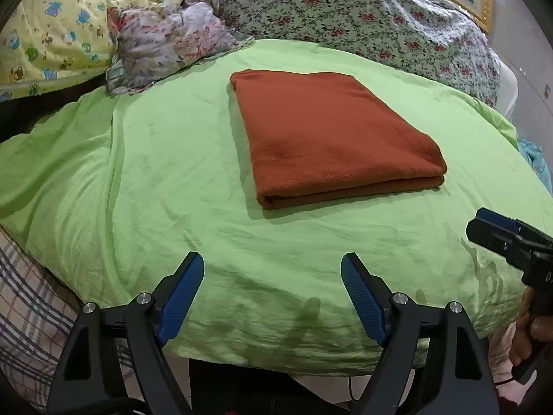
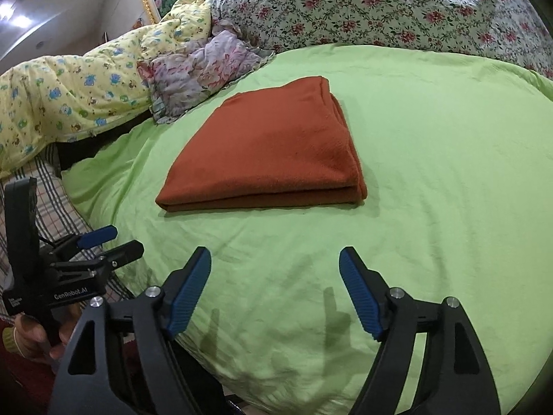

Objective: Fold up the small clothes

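Note:
A rust-orange cloth (image 1: pixel 331 135) lies folded into a neat rectangle on the light green sheet (image 1: pixel 138 180); in the right wrist view the cloth (image 2: pixel 273 152) sits left of centre, its folded edge facing me. My left gripper (image 1: pixel 272 263) hangs open over bare sheet, well short of the cloth, nothing between its blue pads. My right gripper (image 2: pixel 275 257) is also open and empty, a little back from the cloth's near edge. The right gripper (image 1: pixel 497 231) shows at the right edge of the left wrist view, and the left gripper (image 2: pixel 114 240) at the lower left of the right wrist view.
Bedding is piled behind the cloth: a yellow cartoon-print quilt (image 1: pixel 52 34), a crumpled pastel floral cloth (image 1: pixel 166 41) and a red-flowered cover (image 1: pixel 363 10). A plaid sheet (image 1: pixel 31 297) shows at the bed's left edge. A hand (image 2: pixel 24 339) holds the left gripper's handle.

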A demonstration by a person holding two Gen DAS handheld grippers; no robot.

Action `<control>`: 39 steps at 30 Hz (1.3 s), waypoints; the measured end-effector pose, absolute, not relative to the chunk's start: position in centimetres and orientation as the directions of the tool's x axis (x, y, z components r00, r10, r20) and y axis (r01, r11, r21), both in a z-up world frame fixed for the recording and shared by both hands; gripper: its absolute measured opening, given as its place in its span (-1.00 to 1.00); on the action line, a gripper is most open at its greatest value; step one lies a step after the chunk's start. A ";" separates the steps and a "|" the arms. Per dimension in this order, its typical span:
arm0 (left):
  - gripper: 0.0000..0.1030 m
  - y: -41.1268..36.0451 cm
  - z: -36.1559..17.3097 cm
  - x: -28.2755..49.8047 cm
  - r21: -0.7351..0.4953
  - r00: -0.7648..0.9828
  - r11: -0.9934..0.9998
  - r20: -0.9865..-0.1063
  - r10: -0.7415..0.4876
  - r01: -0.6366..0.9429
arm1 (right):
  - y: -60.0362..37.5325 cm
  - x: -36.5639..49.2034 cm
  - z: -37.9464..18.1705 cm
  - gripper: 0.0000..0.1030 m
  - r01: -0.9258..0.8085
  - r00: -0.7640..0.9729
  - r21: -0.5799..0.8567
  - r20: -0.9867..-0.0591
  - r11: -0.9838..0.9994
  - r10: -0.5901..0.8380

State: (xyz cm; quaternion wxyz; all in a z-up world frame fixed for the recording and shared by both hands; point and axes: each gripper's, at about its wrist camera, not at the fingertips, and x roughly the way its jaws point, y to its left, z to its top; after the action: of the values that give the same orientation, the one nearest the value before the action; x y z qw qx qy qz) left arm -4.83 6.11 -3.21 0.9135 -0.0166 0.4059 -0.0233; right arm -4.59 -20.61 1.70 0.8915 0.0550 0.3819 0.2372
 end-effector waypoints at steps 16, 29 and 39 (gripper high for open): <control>0.67 5.8 -0.9 -2.6 -0.017 0.669 1.000 -0.743 -0.026 0.020 | -18.3 -2.9 3.4 0.77 -0.430 0.574 0.237 -0.673 0.871 0.466; 0.68 5.4 -2.1 0.5 -0.020 0.652 1.000 -0.758 -0.015 0.000 | -18.0 0.5 3.3 0.78 -0.392 0.575 0.250 -0.685 0.885 0.448; 0.68 4.7 -2.1 2.2 0.001 0.650 1.000 -0.760 0.011 -0.016 | -17.3 2.3 3.0 0.79 -0.374 0.575 0.270 -0.683 0.887 0.450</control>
State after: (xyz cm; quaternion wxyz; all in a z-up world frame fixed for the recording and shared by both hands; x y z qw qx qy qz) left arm 2.24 4.69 -2.14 0.9082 -0.0029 0.4186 0.0072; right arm 2.26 -17.33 2.98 0.8862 0.0479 0.3980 0.2324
